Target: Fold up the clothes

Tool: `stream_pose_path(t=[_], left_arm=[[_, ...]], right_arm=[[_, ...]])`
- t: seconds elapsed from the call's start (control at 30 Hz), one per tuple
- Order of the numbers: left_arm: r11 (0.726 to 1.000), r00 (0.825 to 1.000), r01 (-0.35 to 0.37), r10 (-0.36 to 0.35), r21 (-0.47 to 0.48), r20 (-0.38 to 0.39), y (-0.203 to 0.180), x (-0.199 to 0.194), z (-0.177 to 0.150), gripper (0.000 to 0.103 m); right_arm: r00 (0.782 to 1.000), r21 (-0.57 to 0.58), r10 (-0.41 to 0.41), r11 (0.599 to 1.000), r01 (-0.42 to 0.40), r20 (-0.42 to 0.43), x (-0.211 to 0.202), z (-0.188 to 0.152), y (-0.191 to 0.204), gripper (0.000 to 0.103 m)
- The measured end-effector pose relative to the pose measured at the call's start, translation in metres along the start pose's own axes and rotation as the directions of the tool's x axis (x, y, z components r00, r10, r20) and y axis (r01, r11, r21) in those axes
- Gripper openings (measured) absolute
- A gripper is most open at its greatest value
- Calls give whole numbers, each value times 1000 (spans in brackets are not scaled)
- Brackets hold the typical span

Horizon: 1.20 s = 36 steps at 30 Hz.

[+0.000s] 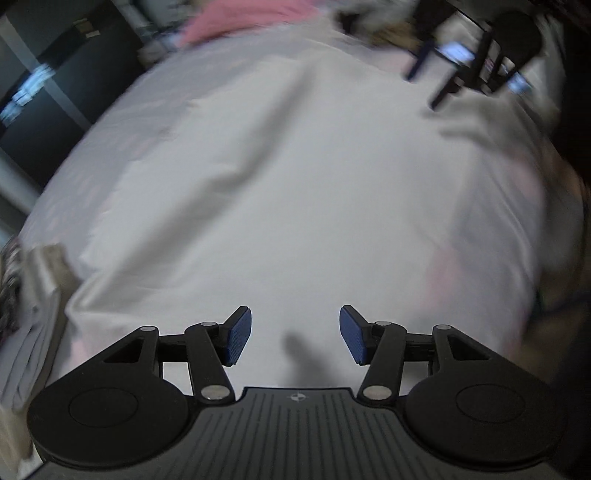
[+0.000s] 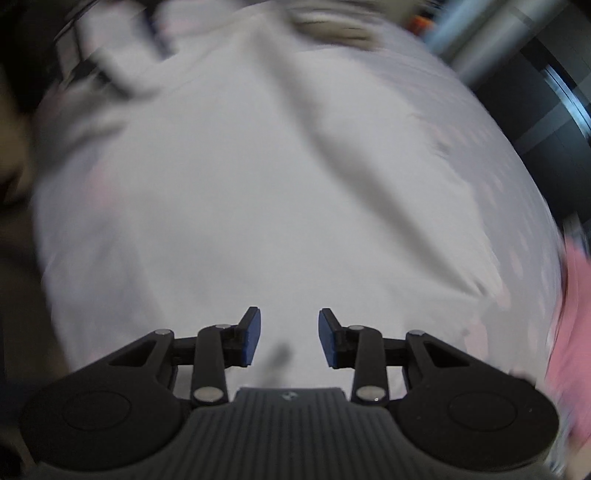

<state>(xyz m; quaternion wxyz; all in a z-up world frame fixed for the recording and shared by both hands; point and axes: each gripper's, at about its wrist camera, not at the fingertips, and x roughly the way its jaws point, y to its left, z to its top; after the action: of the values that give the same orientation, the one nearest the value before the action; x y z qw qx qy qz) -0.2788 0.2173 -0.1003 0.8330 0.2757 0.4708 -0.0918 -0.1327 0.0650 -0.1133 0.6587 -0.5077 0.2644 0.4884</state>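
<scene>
A white garment (image 1: 295, 184) lies spread under and ahead of both claws, its long crease running diagonally away from them. The left claw (image 1: 295, 338) and right claw (image 2: 290, 338) hover with pads apart, holding nothing. Blur hides which is nearer an edge.

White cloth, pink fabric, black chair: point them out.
White cloth (image 1: 295, 192): left wrist view, its flat middle.
Pink fabric (image 1: 240, 22): left wrist view, middle of the heap at the far edge.
Black chair (image 1: 517, 29): left wrist view, its backrest.
</scene>
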Motion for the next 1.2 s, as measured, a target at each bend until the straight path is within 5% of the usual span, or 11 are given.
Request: stream_pose_path(t=[0.17, 0.37, 0.7, 0.8, 0.87, 0.97, 1.07, 1.2], left_arm=[[976, 996, -20, 38, 217, -80, -40, 10, -17, 51], [939, 988, -82, 121, 334, -99, -54, 16, -28, 53], [864, 909, -246, 363, 438, -205, -52, 42, -51, 54], [867, 895, -256, 380, 428, -234, -47, 45, -55, 52], [863, 897, -252, 378, 438, -230, -49, 44, -56, 47], [892, 912, -202, 322, 404, -255, -47, 41, -54, 17], [925, 917, -212, 300, 317, -262, -37, 37, -50, 4], [961, 931, -230, 263, 151, -254, -12, 23, -43, 1]], right_arm=[[999, -253, -33, 967, 22, -40, 4, -7, 48, 41], [988, -490, -139, 867, 87, -70, 13, -21, 83, 42], [936, -668, -334, 723, 177, -113, 40, -51, 89, 41], [925, -682, -362, 706, 189, -118, 44, -56, 85, 40], [922, -682, -365, 708, 186, -127, 45, -55, 84, 22], [922, -672, -358, 720, 173, -145, 44, -52, 86, 5], [918, -617, -371, 757, 214, -137, 40, -42, 75, 3], [904, -505, -418, 802, 319, -92, 29, -26, 48, 3]])
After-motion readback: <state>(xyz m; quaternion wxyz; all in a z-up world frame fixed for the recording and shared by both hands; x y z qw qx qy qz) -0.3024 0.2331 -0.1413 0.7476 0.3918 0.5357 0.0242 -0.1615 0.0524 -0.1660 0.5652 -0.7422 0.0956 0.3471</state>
